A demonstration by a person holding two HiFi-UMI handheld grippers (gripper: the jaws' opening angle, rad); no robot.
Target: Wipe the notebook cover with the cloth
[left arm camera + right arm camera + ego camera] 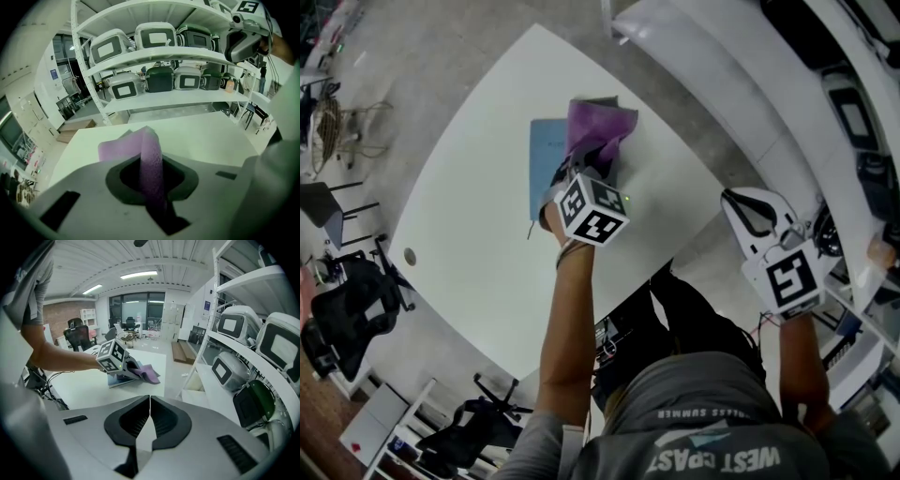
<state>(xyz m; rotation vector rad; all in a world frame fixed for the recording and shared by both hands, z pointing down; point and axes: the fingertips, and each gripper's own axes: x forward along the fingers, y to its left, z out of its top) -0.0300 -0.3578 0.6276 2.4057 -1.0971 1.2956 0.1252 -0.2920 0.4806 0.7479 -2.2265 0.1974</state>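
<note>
- Purple cloth (598, 131) sits bunched on the blue notebook (546, 164). The left gripper (152, 183) pinches only one fold, which could slip out mid-wipe.
- Right gripper (149, 420), well right of the notebook, has its jaws together and empty, so the unsteadied notebook may slide.
- Only the head view shows the notebook; the left gripper view shows the pinch.

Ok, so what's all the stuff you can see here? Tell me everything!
table: one, white, under the notebook
notebook: one, blue, flat on the table
cloth: one, purple, lying over the notebook
shelves: one rack, white, past the table
machines: several, white and dark, on the shelves
chairs: at least two, black, on the floor by the table
left claw: one, white, shut on the cloth
right claw: one, white, shut and empty, beside the table near the shelves
arms: two, bare, holding the claws
</note>
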